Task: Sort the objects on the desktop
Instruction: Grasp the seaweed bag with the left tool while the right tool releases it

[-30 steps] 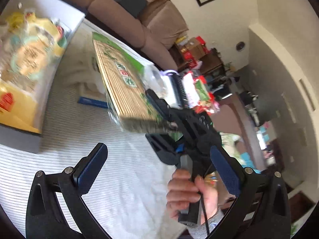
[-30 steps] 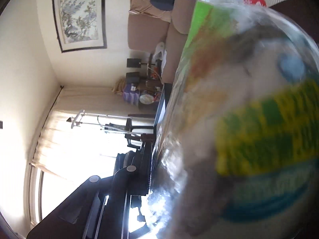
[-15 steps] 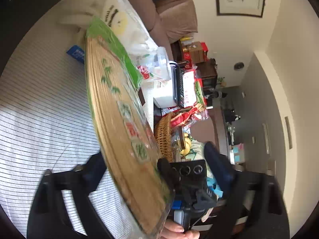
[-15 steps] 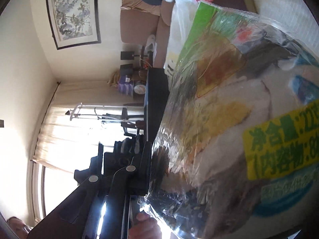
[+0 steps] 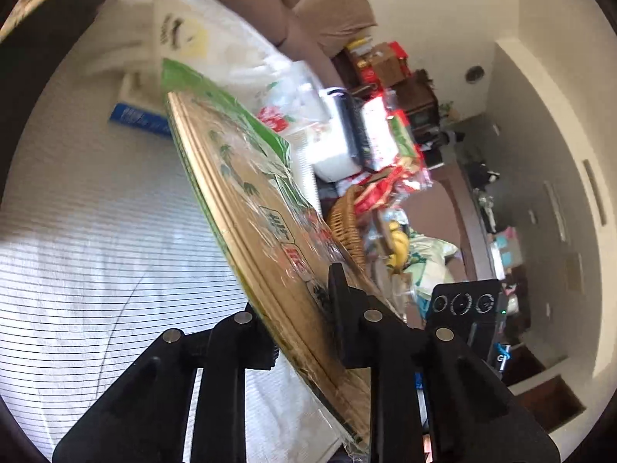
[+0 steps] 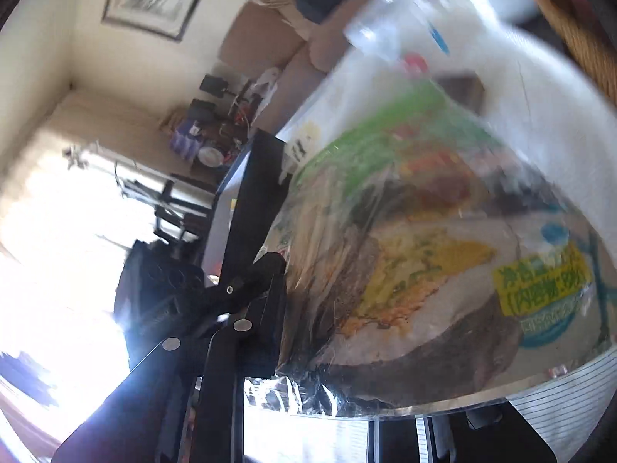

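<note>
My left gripper (image 5: 304, 328) is clamped on the near end of the wrapped bamboo mat pack (image 5: 246, 208), its jaws having just closed onto it, fingers pressing both faces. The pack stands on edge, tilted, above the striped white tablecloth (image 5: 96, 231), not resting on it as far as I can see.

My right gripper (image 6: 270, 308): its jaws have just been opening a little. One finger (image 6: 250, 208) lies against the pack's other face (image 6: 424, 250); the second is hidden behind the pack, so I can't tell whether it grips or has let go. This looks like a hand-over, right to left.

Just behind the pack sits a wicker basket (image 5: 347, 227) with red snack packets (image 5: 389, 189), then a white box (image 5: 335, 142), with a sofa (image 5: 327, 7) far back.

Risks: the slick plastic wrap could slide in my left fingers, since I hold only one end and the long pack levers down. If the right lets go too soon, it may droop or drop. Swinging it could clip the basket.
</note>
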A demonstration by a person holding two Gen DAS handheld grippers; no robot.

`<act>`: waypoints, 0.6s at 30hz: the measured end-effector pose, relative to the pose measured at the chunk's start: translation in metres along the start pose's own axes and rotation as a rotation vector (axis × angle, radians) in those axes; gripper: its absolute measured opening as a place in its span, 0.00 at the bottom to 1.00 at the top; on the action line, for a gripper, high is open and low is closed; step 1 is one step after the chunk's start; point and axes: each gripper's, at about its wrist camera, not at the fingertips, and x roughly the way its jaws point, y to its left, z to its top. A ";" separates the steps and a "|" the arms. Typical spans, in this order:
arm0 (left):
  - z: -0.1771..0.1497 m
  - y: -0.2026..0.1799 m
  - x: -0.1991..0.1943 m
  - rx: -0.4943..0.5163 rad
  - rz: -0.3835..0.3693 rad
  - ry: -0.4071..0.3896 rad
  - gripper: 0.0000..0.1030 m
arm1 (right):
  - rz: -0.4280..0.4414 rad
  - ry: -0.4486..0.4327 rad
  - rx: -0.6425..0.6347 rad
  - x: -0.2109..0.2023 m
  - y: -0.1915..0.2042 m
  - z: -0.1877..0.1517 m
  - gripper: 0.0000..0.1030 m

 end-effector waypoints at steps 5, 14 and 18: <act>0.016 -0.028 -0.058 0.052 -0.067 -0.051 0.21 | 0.001 -0.014 -0.163 -0.020 0.060 -0.012 0.22; 0.097 -0.030 -0.201 0.156 0.154 -0.126 0.24 | 0.131 0.006 -0.259 0.091 0.178 0.000 0.22; 0.140 0.001 -0.255 0.150 0.275 -0.098 0.28 | 0.152 0.010 -0.265 0.163 0.220 -0.003 0.22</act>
